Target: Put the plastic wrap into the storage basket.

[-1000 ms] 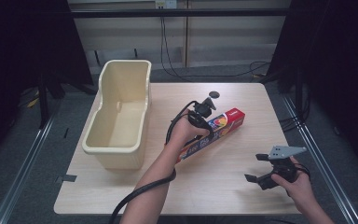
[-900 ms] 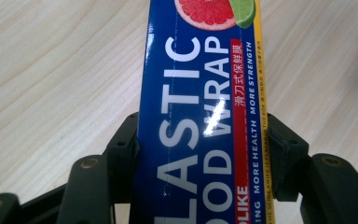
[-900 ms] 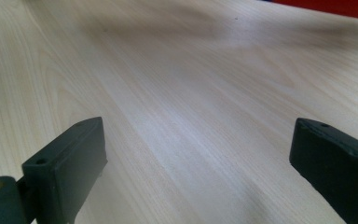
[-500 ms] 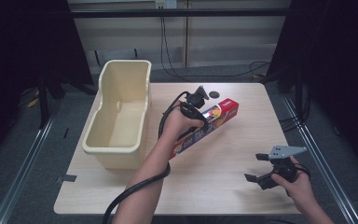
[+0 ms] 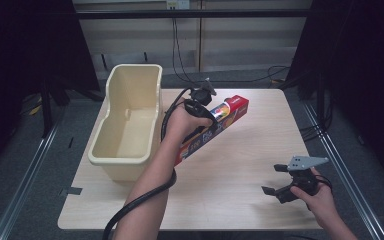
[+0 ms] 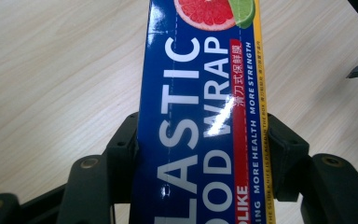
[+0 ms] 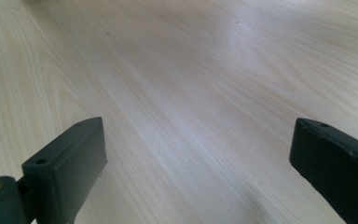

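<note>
Box of plastic wrap [image 6: 200, 116] clamped between left gripper [image 6: 200, 154] jaws; right gripper [image 7: 200, 154] jaws apart.

Glossy printed cardboard plastic-wrap box [image 6: 200, 116], matt pale wood-grain table [image 5: 240, 165], smooth cream plastic tub [image 5: 130, 110].

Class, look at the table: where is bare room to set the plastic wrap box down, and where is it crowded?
Bare: the table between box and right gripper, and its far right corner. Crowded: the left edge with the tub, where the left gripper holds the box.
</note>
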